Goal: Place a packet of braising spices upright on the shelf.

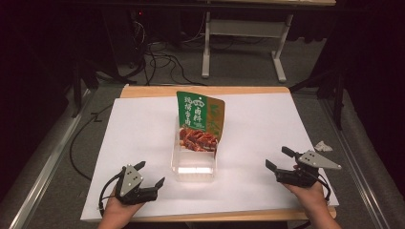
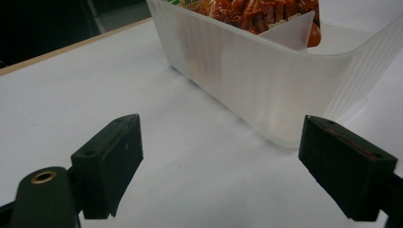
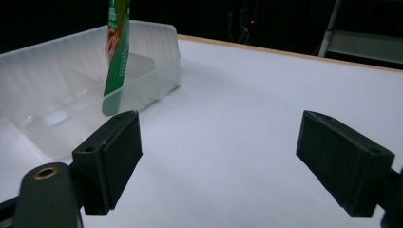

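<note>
A clear plastic bin (image 1: pixel 193 172) sits in the middle of the white sheet, with a green and orange snack packet (image 1: pixel 199 118) standing upright in its far half. My left gripper (image 1: pixel 151 173) rests open near the table's front edge, left of the bin. In the left gripper view the bin's wall (image 2: pixel 266 80) rises just ahead and the packet (image 2: pixel 256 12) shows above its rim. My right gripper (image 1: pixel 278 158) stands open to the bin's right. The right gripper view has the bin (image 3: pixel 71 95) at left with the packet (image 3: pixel 116 52) seen edge-on. Both grippers hold nothing.
The white sheet (image 1: pixel 267 119) covers a wooden table (image 1: pixel 143 91). A small crumpled white scrap (image 1: pixel 323 146) lies off the sheet at the right. Beyond the table are cables on the floor (image 1: pixel 167 59) and a grey frame's legs (image 1: pixel 279 57).
</note>
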The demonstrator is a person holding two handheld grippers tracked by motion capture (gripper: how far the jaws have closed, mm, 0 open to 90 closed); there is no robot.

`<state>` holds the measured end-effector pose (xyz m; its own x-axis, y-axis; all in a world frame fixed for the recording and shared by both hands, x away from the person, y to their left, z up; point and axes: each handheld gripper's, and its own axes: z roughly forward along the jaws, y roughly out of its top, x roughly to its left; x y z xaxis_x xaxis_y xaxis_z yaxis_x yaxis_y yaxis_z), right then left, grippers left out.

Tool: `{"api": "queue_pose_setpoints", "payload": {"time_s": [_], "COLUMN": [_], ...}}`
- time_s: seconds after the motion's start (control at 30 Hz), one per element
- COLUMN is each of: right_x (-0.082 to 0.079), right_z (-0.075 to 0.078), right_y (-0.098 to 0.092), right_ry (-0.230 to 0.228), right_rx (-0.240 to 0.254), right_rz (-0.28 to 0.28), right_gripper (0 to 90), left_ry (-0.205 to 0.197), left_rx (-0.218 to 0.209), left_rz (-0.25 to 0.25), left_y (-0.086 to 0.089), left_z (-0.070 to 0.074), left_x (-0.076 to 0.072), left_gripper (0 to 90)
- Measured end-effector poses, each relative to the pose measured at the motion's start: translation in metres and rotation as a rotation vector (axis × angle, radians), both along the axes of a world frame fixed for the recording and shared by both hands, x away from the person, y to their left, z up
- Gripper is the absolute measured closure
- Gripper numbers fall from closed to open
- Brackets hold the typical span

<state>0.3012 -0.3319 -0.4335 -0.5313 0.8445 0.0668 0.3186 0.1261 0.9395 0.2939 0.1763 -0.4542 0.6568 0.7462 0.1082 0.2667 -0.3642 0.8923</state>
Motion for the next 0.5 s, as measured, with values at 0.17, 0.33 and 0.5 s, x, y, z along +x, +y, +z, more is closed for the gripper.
{"api": "queue_pose_setpoints", "payload": {"time_s": [0.17,0.33,0.5], "right_x": [-0.0007,-0.0017,-0.0012], "right_z": [-0.0024,-0.0019,-0.0040], "right_y": [-0.0010,-0.0024,-0.0014], "right_ry": [-0.009,-0.022,-0.013], "right_rx": [-0.004,0.000,-0.004], "right_rz": [0.007,-0.005,-0.003], "right_gripper": [15.8,15.9,15.9], "left_ry": [0.008,0.000,-0.002], "left_rx": [0.004,0.002,0.000], "left_rz": [-0.002,0.000,0.000], "left_y": [-0.0004,0.0000,0.0008], "left_z": [-0.0015,-0.0003,0.0005], "left_x": [0.0008,0.0000,-0.0003], "left_gripper": [15.3,15.2,15.3]}}
